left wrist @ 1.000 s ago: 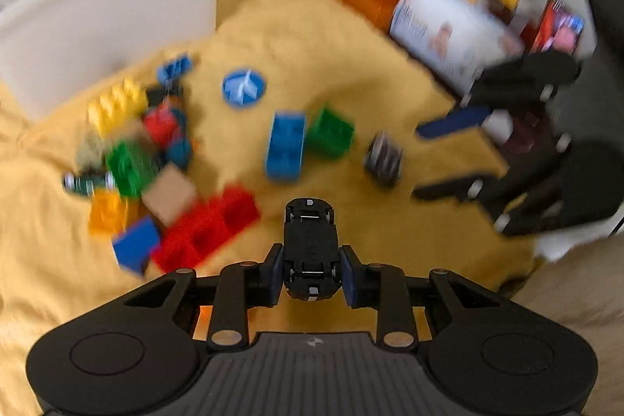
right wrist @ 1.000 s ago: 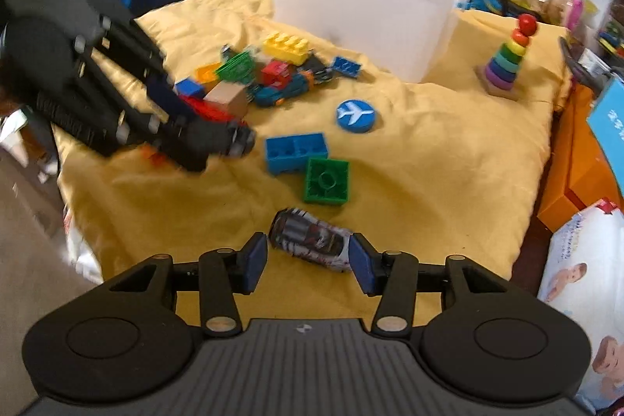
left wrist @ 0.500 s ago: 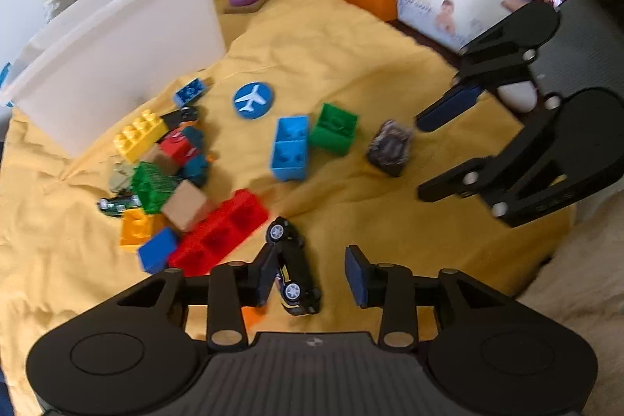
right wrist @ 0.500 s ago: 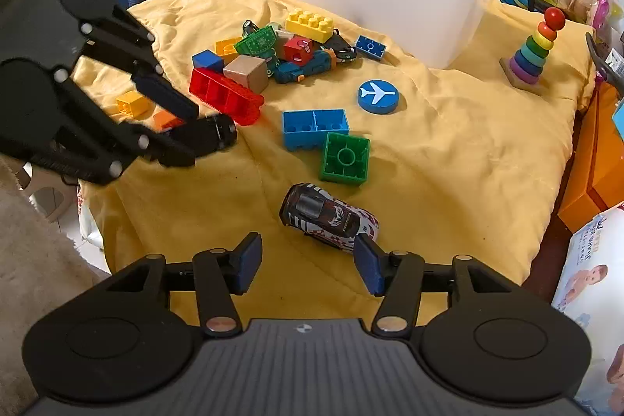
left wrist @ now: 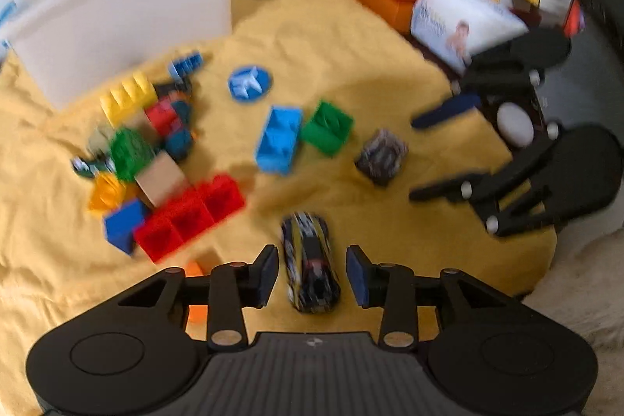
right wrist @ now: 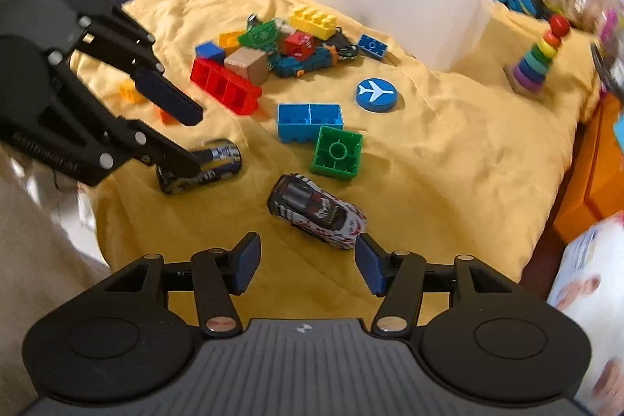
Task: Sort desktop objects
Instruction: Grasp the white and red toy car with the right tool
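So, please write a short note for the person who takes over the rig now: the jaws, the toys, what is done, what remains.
Left gripper: jaws open, the dark toy car lies on the cloth between them, not gripped.
Right gripper: jaws open and empty, just short of the white toy car.
Blocks, among them the red brick, blue brick and green brick, and the plane disc lie on the yellow cloth.
Done: nothing visibly sorted; the inside of the white bin is hidden.
Left: both cars, all blocks.

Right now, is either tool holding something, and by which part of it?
Nothing is held. The dark toy car lies on the cloth between the open left tool, untouched. The right tool is open and empty.
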The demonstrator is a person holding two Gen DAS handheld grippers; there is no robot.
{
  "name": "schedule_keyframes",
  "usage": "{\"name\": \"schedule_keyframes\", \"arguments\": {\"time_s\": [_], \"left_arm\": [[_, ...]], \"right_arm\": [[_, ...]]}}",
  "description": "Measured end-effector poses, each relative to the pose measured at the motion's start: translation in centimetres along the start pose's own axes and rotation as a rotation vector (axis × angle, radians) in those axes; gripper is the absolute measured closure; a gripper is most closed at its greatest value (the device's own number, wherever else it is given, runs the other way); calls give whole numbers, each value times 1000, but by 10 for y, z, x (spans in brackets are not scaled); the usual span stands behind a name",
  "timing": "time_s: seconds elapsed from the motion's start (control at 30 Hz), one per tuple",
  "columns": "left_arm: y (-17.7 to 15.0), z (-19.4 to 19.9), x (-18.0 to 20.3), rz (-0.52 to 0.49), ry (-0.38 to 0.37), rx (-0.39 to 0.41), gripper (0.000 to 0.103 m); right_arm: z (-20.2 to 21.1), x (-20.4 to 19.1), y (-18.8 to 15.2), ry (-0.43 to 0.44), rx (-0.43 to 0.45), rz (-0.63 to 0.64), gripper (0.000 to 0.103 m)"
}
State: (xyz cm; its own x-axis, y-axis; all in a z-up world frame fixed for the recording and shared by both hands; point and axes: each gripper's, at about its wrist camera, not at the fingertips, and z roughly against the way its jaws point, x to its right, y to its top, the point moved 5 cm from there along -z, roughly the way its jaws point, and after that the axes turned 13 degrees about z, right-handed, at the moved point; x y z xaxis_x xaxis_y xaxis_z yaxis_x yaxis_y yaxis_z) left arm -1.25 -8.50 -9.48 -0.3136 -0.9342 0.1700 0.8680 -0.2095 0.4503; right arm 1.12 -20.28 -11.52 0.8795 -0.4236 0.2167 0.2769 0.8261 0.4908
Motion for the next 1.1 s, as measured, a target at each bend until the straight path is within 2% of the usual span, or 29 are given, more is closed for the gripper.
{"name": "schedule_keyframes", "arguments": {"time_s": [0.1, 0.23, 0.33, 0.37, 0.43, 0.53, 0.6, 0.67, 0.73, 0.87, 0.97, 1.1], "left_arm": [[-7, -5, 0, -9, 5, -21, 61], [-9, -8, -6, 29, -8, -38, 61], [-8, -9, -10, 58, -27, -41, 62], [-8, -9, -11, 62, -29, -42, 62], [-7, -8, -11, 54, -25, -36, 65], [-7, -8, -9, 48, -23, -36, 64], [-7, -8, -8, 34, -22, -37, 64], [-9, -8, -8, 19, -21, -37, 64], [-9, -8, -8, 8, -22, -39, 64], [-9, -9, -7, -9, -23, -40, 64], [-8, -11, -7, -7, -32, -39, 64], [-8, -11, -9, 3, -43, -34, 67]], "right_arm": [[-4, 1, 2, -3, -2, 126, 45], [-10, 1, 12, 16, 46, 305, 46], [-24, 5, 19, 60, 22, 372, 50], [-29, 6, 19, 99, -7, 368, 58], [-31, 10, 21, 131, -38, 316, 61], [-21, 16, 25, 142, -77, 165, 73], [-9, 18, 26, 142, -88, 43, 75], [5, 15, 27, 154, -84, -35, 75], [13, 6, 28, 152, -91, -59, 75], [-13, -18, 22, 74, -177, -27, 74], [-19, -31, 23, 81, -171, -13, 66], [-11, -29, 22, 105, -127, -73, 54]]}}
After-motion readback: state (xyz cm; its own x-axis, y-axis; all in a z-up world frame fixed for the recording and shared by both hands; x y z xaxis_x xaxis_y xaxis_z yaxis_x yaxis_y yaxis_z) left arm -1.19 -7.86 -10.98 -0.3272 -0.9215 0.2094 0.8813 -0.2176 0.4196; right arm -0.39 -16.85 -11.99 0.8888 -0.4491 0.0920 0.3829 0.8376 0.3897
